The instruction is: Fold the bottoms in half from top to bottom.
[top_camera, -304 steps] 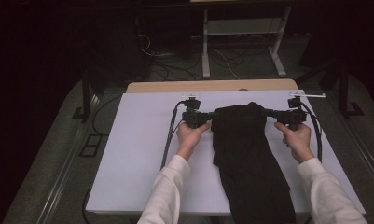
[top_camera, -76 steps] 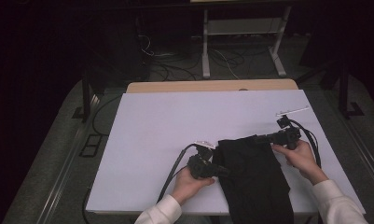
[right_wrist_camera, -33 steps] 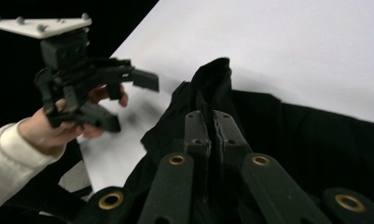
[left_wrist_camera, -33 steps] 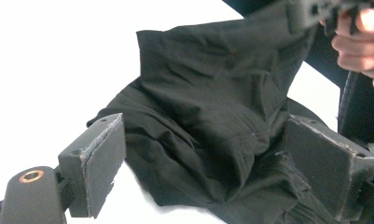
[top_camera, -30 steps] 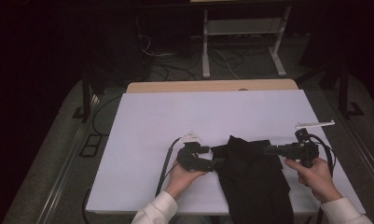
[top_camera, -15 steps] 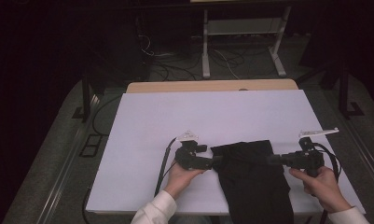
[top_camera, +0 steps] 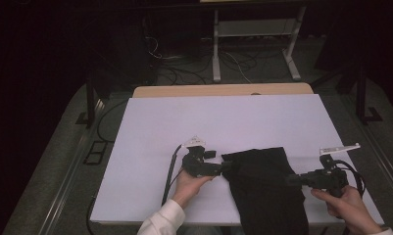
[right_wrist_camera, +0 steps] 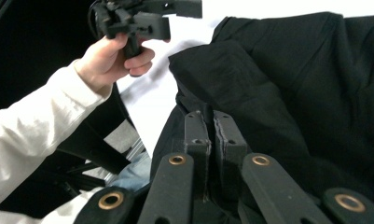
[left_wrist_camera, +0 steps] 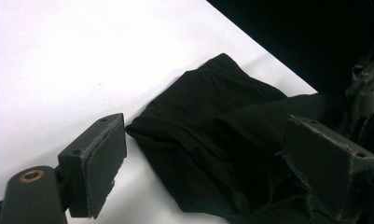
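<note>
A lab-like recording room: white-topped table [top_camera: 223,122], floor cables [top_camera: 194,63], metal stand [top_camera: 255,34].

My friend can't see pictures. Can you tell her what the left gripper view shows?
A crumpled black cloth lies on a white table, hanging over its far edge. The left gripper is open, with one black jaw on each side of the cloth's near end.

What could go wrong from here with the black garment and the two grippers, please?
The black garment hangs over the table's near edge; it may slide off. The left gripper is open, jaws either side of the cloth, so only the shut right gripper can hold it, and its pinch looks thin.
</note>
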### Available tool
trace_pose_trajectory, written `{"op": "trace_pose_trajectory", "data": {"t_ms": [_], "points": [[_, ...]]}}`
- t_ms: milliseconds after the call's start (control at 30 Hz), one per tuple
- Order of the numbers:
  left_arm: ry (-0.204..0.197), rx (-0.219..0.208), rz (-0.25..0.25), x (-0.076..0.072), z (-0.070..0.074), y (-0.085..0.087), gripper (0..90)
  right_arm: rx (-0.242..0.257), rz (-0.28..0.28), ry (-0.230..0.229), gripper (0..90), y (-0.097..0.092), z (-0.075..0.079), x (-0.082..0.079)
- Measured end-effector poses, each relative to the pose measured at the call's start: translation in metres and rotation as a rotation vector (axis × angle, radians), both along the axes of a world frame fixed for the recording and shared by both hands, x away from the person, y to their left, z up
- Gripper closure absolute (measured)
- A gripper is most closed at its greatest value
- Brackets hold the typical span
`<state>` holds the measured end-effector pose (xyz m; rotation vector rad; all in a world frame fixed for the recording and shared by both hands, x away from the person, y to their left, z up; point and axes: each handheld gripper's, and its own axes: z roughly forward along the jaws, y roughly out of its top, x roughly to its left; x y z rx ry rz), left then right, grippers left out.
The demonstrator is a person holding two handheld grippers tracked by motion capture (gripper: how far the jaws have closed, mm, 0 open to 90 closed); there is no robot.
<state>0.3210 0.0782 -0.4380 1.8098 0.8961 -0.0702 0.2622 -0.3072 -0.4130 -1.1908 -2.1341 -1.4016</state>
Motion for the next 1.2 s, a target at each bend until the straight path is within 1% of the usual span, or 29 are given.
{"op": "trace_pose_trajectory", "data": {"t_ms": [200, 433, 600, 733, 867, 1000, 1167, 1200], "points": [[0.006, 0.003, -0.009, 0.000, -0.001, -0.001, 13.8, -0.003, 0.022, 0.026, 84.4, -0.004, -0.004, -0.007], [0.013, 0.010, -0.014, 0.001, -0.003, -0.002, 13.7, -0.003, 0.040, 0.035, 84.4, -0.008, -0.007, -0.014], [0.019, 0.009, -0.019, 0.000, -0.004, -0.003, 13.8, -0.009, 0.056, 0.052, 84.3, -0.010, -0.009, -0.018], [0.022, 0.010, -0.020, 0.001, -0.005, -0.003, 13.8, -0.015, 0.069, 0.047, 84.3, -0.012, -0.011, -0.020], [0.026, 0.011, -0.021, 0.001, -0.006, -0.004, 13.8, -0.022, 0.085, 0.054, 84.3, -0.013, -0.012, -0.023], [0.027, 0.013, -0.023, 0.001, -0.006, -0.004, 13.8, -0.040, 0.105, 0.055, 84.3, -0.015, -0.014, -0.026], [0.028, 0.015, -0.027, 0.001, -0.007, -0.005, 13.7, -0.040, 0.126, 0.069, 84.2, -0.018, -0.016, -0.030], [0.029, 0.016, -0.028, 0.001, -0.007, -0.005, 13.8, -0.045, 0.131, 0.065, 84.1, -0.019, -0.017, -0.030]]}}
